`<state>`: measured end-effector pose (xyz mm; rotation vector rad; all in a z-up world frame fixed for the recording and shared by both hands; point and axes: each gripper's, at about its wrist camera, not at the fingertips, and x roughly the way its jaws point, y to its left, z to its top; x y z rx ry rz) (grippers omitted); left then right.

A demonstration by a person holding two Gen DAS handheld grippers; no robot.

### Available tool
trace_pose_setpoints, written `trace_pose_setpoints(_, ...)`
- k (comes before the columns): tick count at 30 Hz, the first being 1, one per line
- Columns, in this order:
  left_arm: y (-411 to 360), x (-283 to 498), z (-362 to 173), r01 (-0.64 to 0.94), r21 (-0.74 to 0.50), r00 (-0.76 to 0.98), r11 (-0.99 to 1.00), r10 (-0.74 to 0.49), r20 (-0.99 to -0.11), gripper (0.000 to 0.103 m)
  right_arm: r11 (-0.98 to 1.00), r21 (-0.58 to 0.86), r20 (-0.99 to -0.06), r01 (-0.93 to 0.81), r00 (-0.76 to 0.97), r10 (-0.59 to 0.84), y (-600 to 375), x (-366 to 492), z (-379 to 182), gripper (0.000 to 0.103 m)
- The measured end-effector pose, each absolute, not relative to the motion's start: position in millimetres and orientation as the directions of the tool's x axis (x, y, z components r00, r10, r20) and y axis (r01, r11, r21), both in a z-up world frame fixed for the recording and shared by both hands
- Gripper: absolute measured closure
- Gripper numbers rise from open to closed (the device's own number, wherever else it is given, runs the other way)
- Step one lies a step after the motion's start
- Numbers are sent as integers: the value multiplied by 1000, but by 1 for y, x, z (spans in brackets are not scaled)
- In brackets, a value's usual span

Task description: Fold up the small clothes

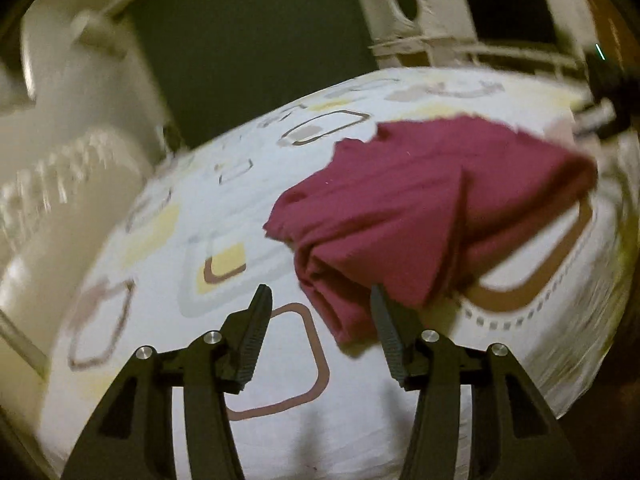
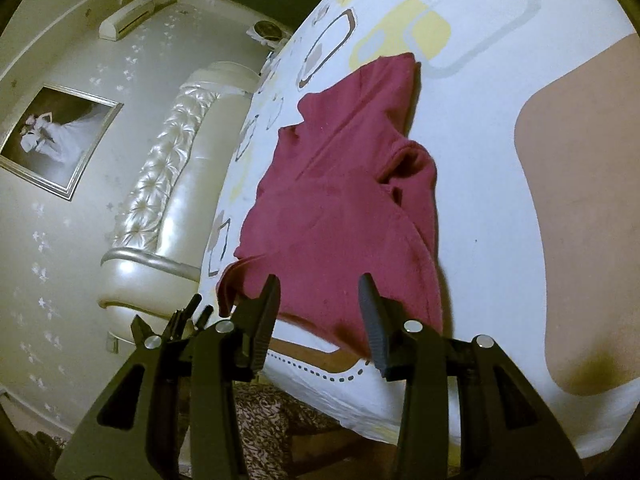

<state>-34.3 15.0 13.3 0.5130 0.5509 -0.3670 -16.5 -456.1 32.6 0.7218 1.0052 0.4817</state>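
A maroon garment lies partly folded and bunched on the patterned white bedsheet. My left gripper is open and empty, its right fingertip at the garment's near folded edge. In the right wrist view the same garment stretches away from me on the sheet. My right gripper is open and empty, hovering over the garment's near hem, close to the bed's edge.
A padded cream headboard runs along the left of the bed. A framed photo hangs on the wall. White furniture stands beyond the bed's far side. A patterned cloth lies below the bed's edge.
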Motion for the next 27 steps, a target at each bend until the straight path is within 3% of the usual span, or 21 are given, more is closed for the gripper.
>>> trace_pose_setpoints(10, -21, -58, -14, 539, 610, 831, 580, -249, -497, 51, 668, 744, -582, -23, 469, 665, -459, -19, 27, 63)
trace_pose_setpoints(17, -17, -51, -25, 517, 679, 852, 521, -236, -467, 51, 662, 750, -577, -24, 467, 670, -459, -18, 25, 63)
trace_pose_setpoints(22, -19, -66, -36, 540, 730, 842, 419, -295, -453, 50, 656, 754, -572, -23, 467, 674, -459, -18, 25, 63)
trace_pose_setpoints(27, -19, -55, -44, 483, 770, 875, 417, -248, -415, 49, 655, 755, -569, -26, 471, 674, -459, -18, 27, 63)
